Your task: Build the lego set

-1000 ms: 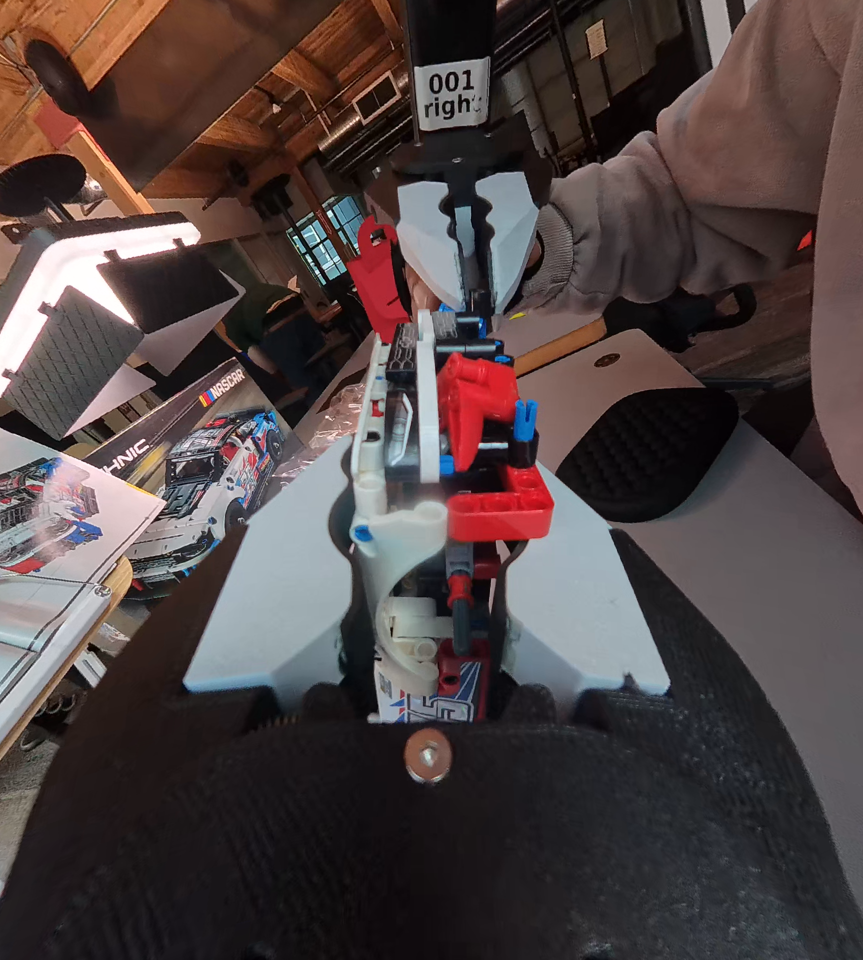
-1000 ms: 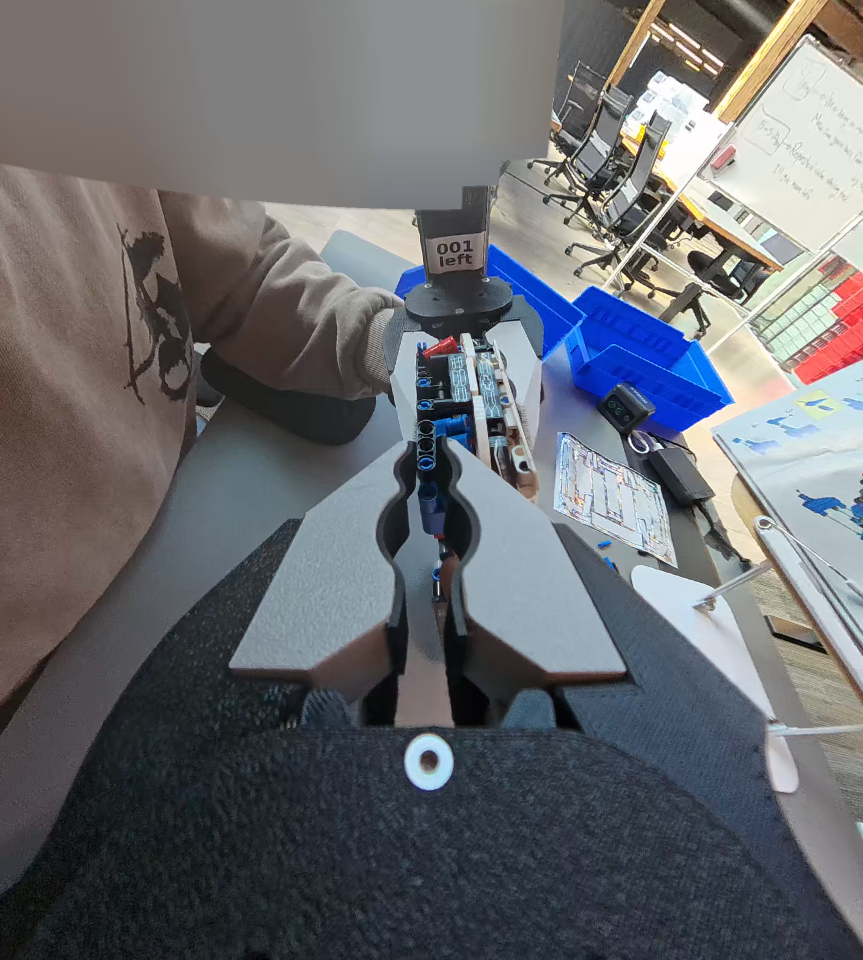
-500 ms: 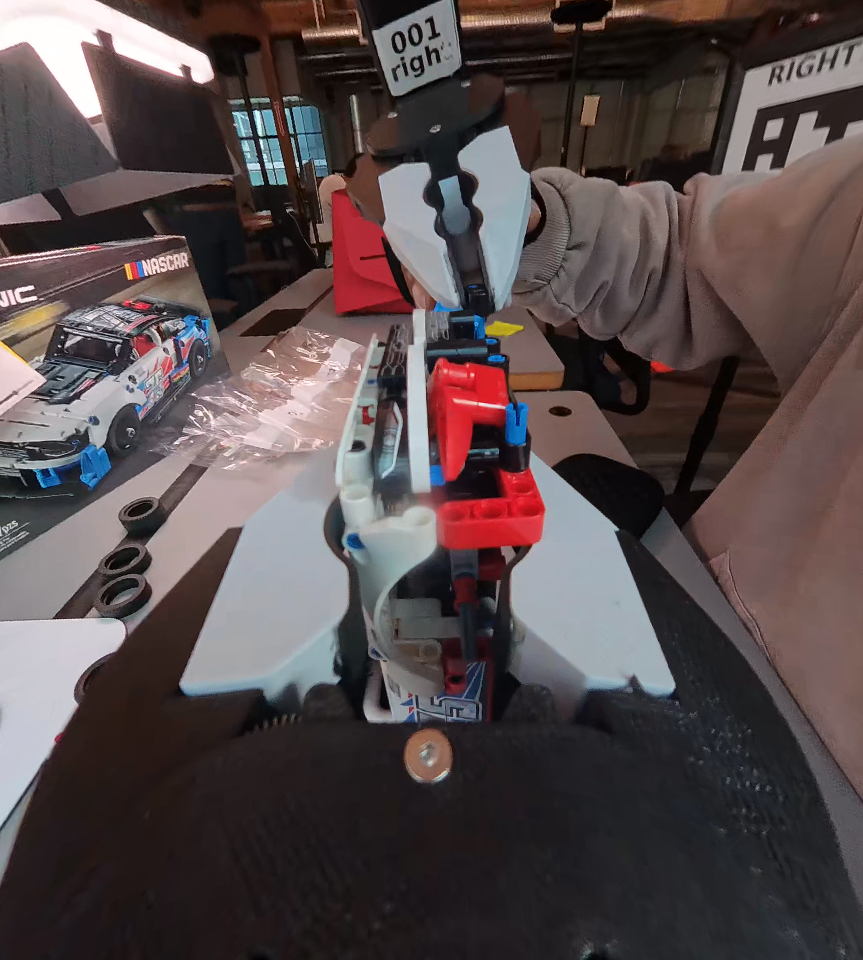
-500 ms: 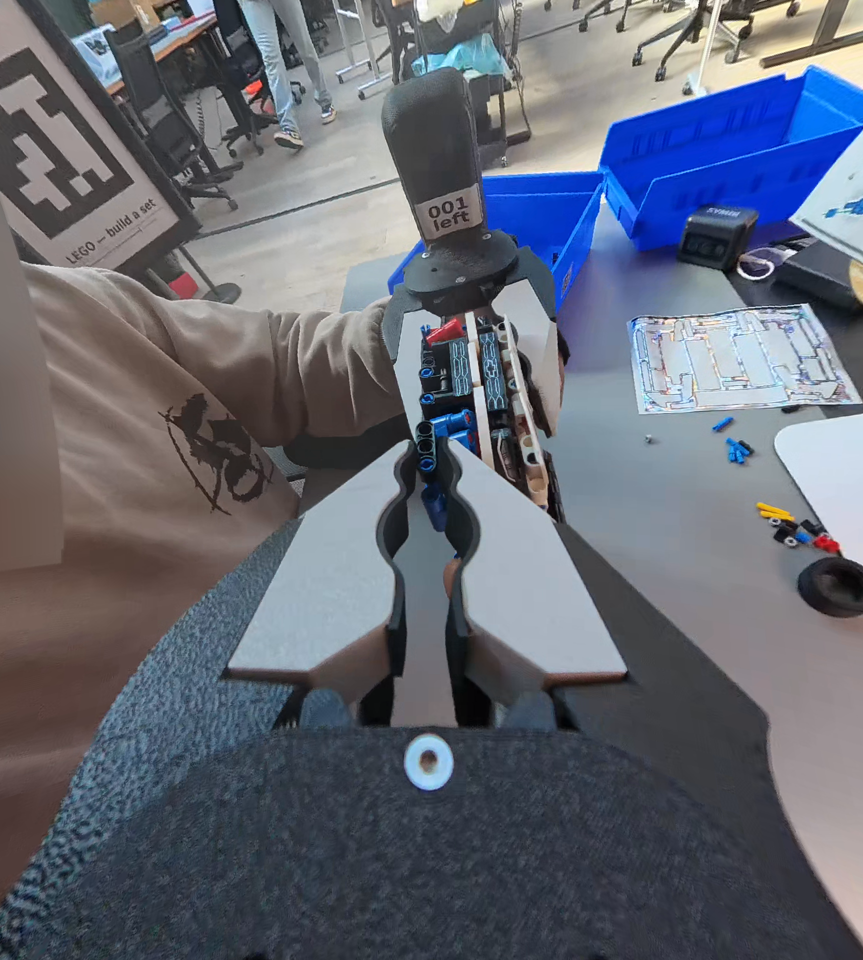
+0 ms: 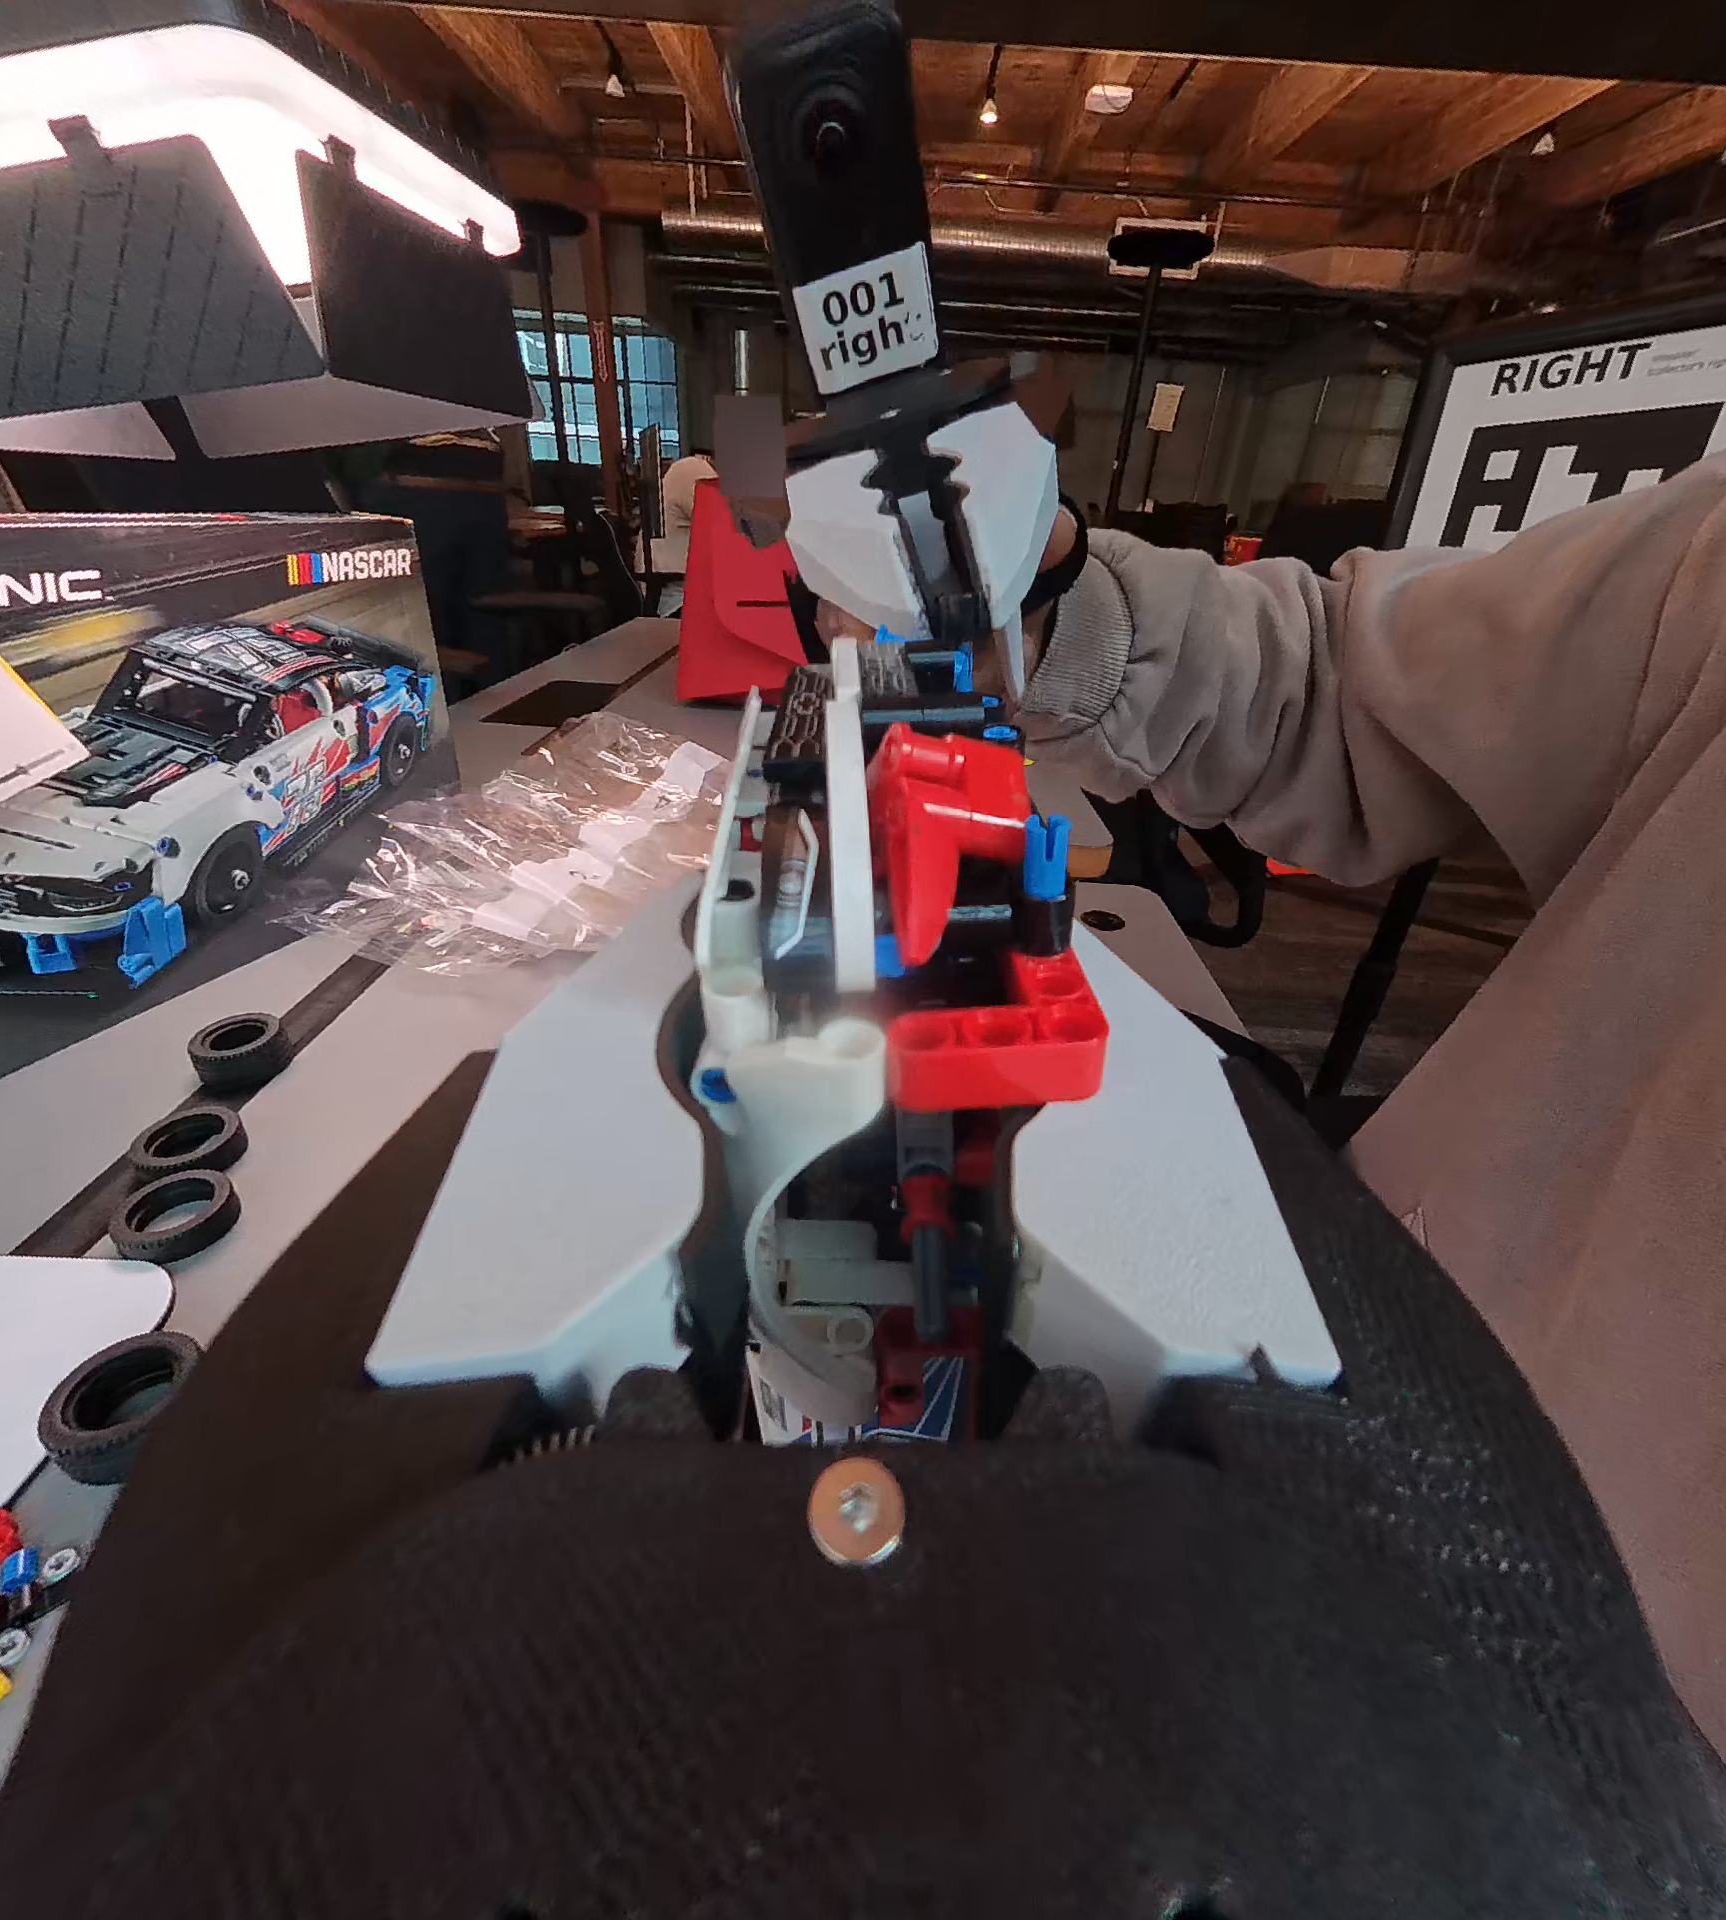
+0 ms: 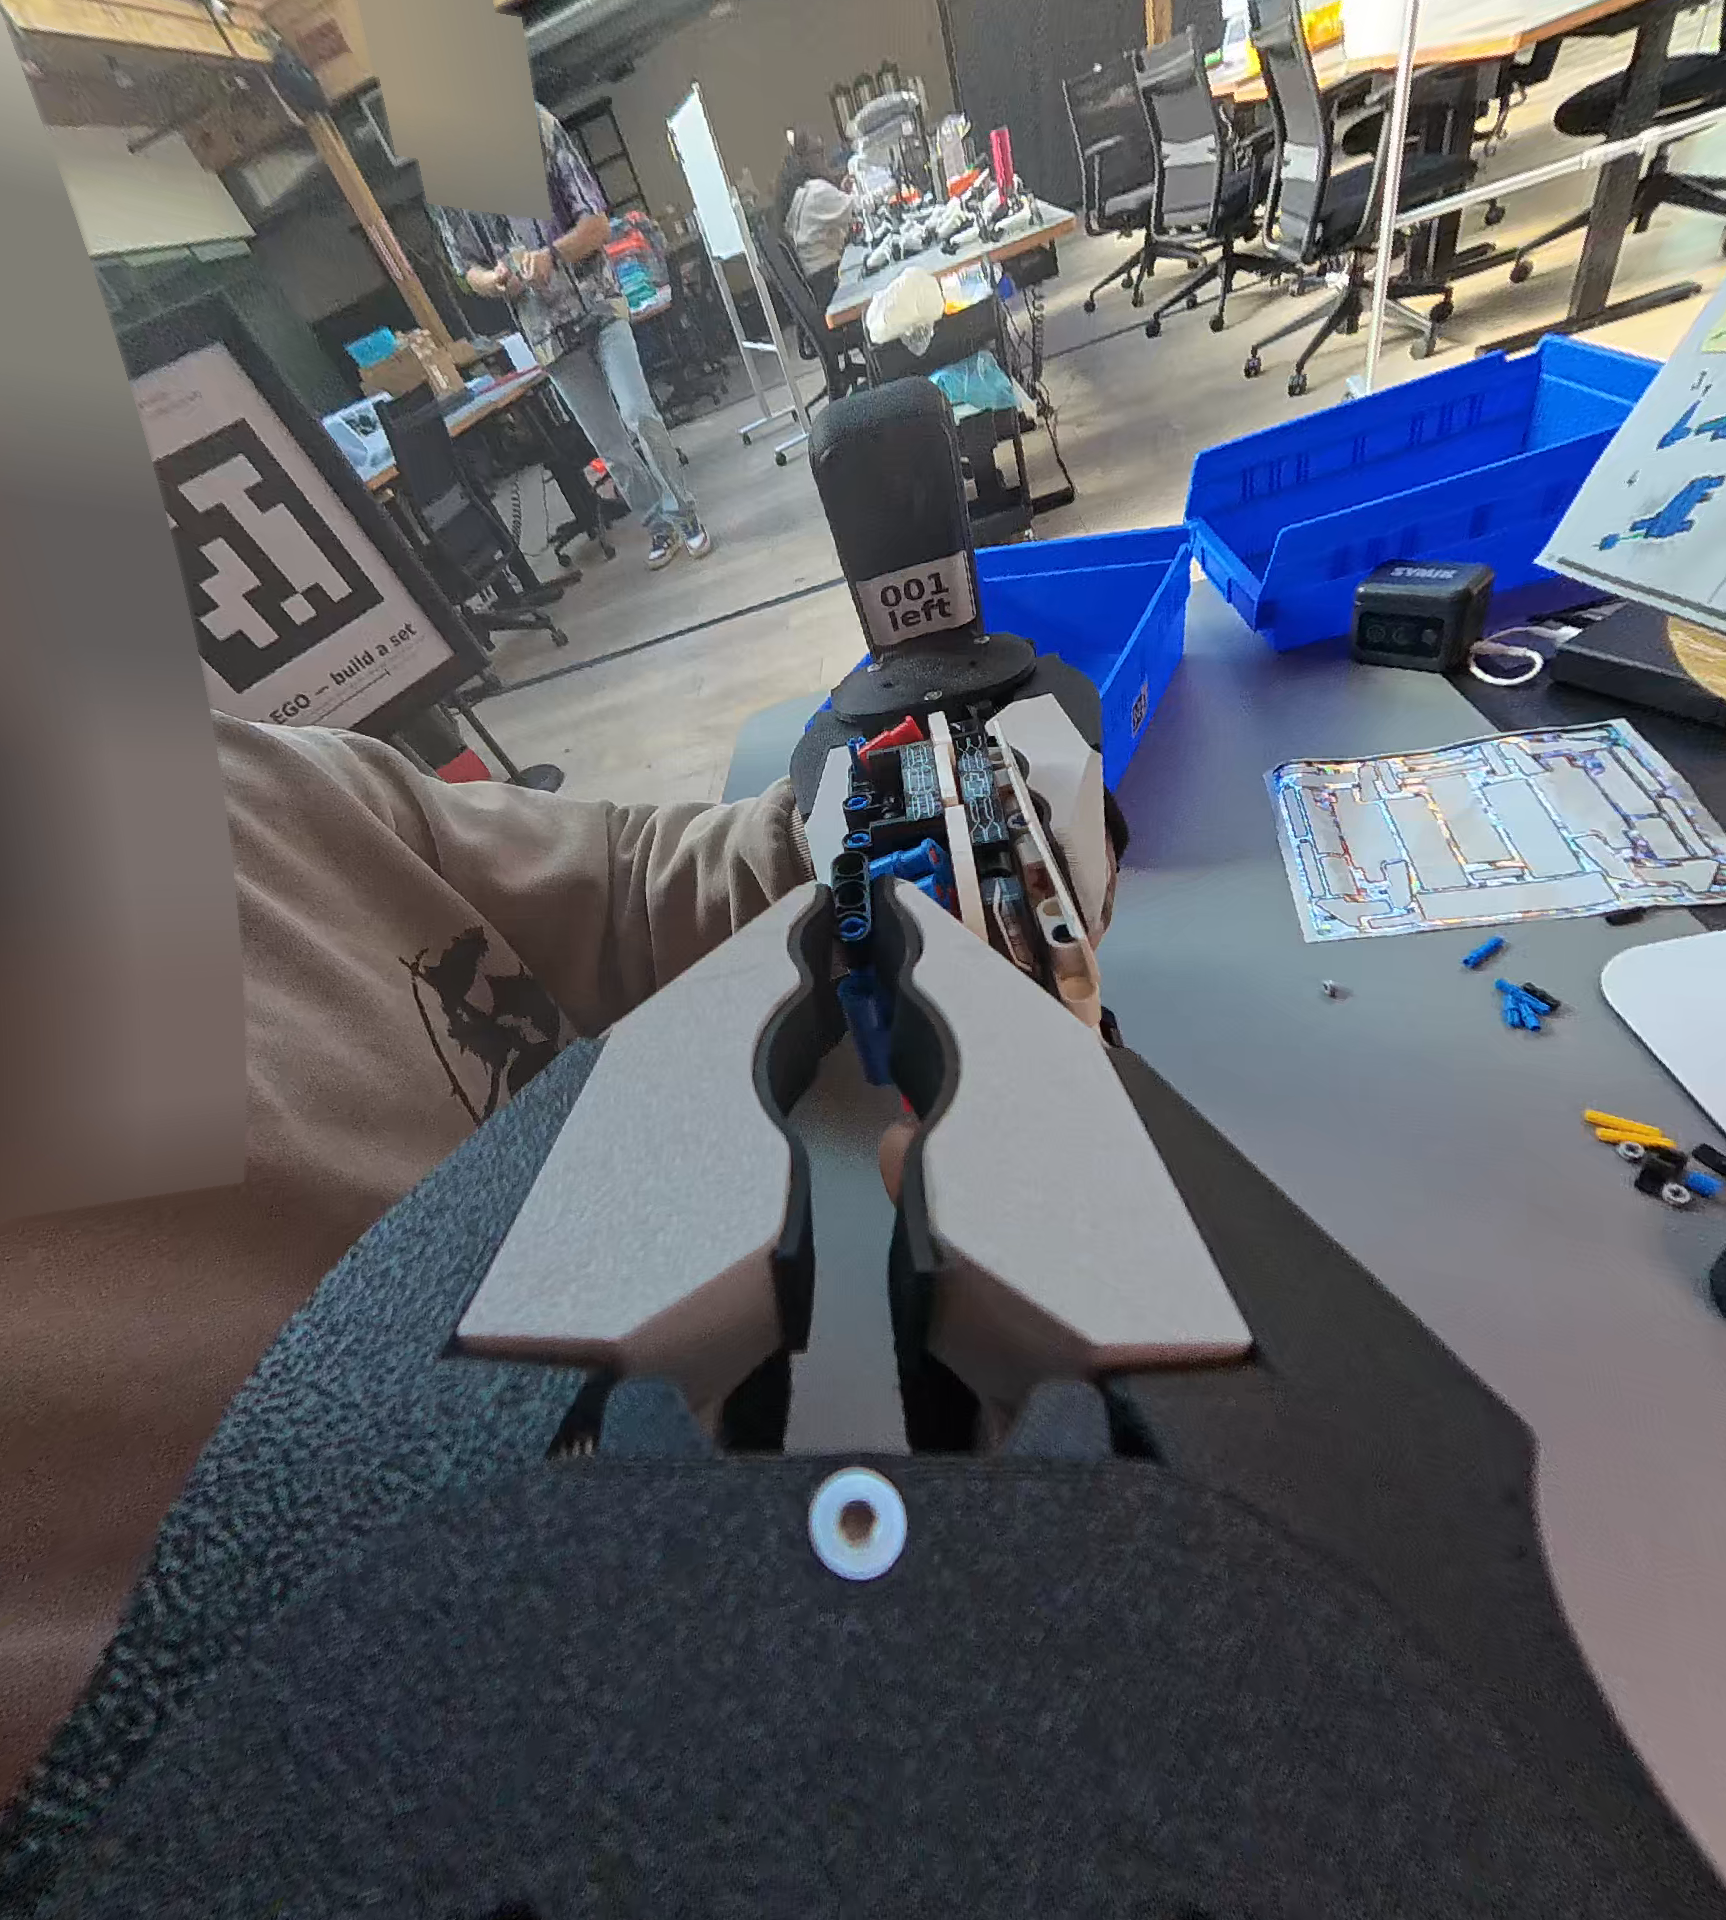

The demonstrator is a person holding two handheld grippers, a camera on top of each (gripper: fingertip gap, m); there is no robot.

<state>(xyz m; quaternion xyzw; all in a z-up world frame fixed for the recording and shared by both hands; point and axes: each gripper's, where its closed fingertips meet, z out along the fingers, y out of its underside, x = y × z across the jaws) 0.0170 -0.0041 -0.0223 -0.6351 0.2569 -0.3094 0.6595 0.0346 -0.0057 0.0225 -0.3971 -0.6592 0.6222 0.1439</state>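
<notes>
Hazard: my left gripper clamps the car assembly; right gripper, nearly closed, pinches its far-end blue pin, which may skew.

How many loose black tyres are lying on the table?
4 in the left wrist view: three in a row, one nearer. More may be hidden.

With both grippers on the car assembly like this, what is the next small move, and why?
Probably a short push by the right gripper, pressing the black piece with blue pins into the car assembly. The left gripper clamps that assembly off the table, and the right one's tips sit at its far end.
</notes>
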